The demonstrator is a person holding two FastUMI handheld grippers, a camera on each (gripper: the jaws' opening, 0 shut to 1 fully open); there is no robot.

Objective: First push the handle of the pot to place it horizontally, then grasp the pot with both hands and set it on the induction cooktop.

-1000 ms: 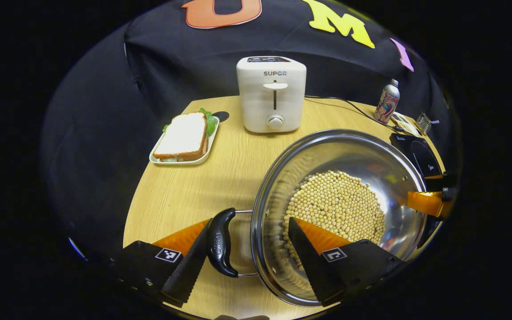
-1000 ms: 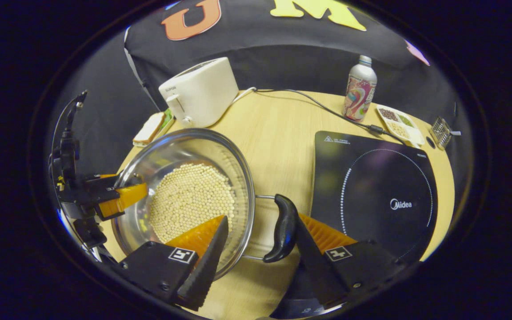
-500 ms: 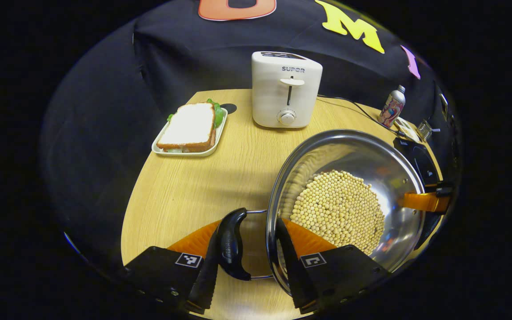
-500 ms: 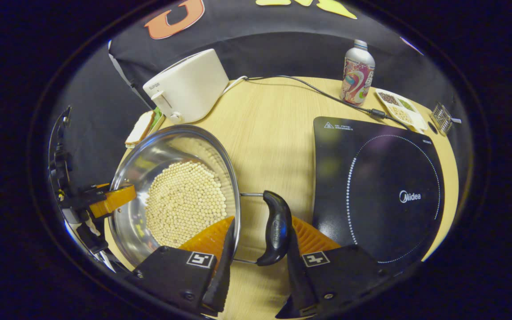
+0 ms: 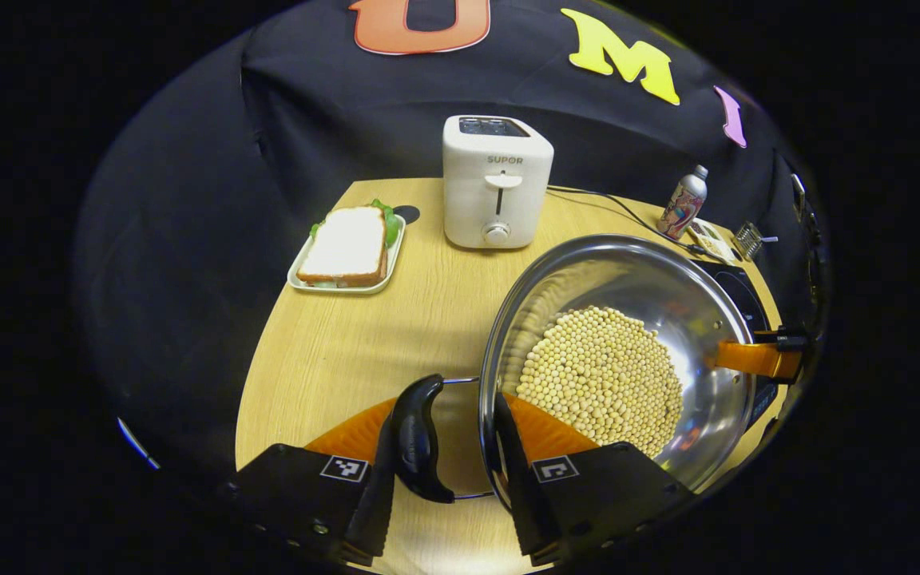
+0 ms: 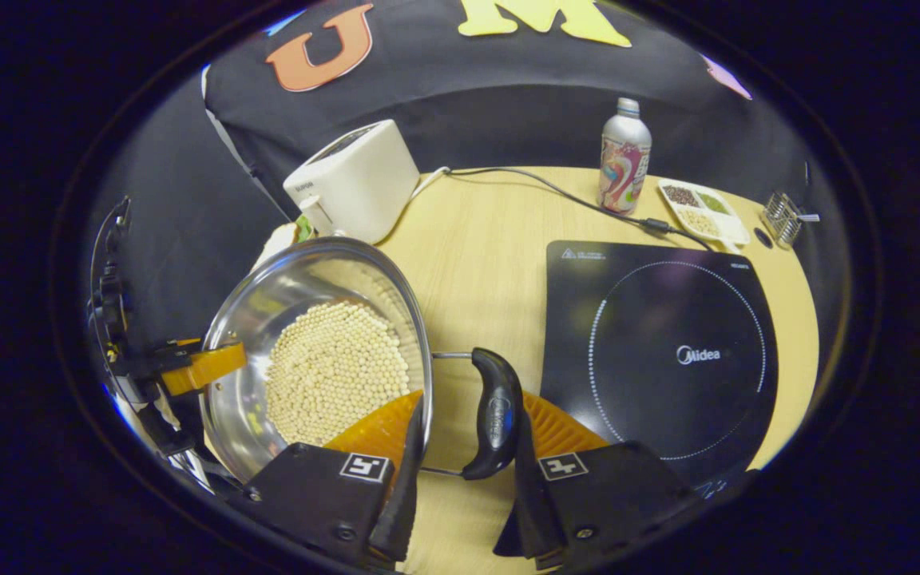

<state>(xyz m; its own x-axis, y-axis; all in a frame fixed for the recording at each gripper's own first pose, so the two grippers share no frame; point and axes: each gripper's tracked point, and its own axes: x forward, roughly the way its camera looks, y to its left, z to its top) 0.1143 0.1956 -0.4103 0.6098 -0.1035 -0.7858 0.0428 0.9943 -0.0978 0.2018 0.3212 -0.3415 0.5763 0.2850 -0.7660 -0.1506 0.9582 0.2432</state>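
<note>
Here, in the left gripper view, the left gripper (image 5: 444, 471) is clenched over one side handle (image 5: 418, 438) of the pot (image 5: 691, 295): one finger lies outside the black handle and the other lies inside the steel rim, so handle and rim are squeezed between them. The pot is a wide steel bowl with pale soybeans (image 5: 600, 375) across its bottom. It is at the near right part of the round wooden table (image 5: 348, 343). At the far side of the pot the right gripper (image 5: 755, 357) reaches over the rim. A white toaster (image 5: 497, 180) stands near the back edge of the table, and a tray with a sandwich (image 5: 346, 247) lies toward the left edge. A bottle (image 5: 682, 203) stands at the back right.

In the right gripper view, the right gripper (image 6: 464, 471) grasps the other handle (image 6: 494, 414) in the same manner, one finger inside the rim and one beyond the handle. The pot is at the left part of the table, beside the black induction cooktop (image 6: 660, 351) and not on it. The cooktop takes the right part of the table. The left gripper (image 6: 200, 367) is at the far rim of the pot. Behind the cooktop stand the bottle (image 6: 624, 156) and a small divided dish (image 6: 699, 212), near the back edge.
</note>
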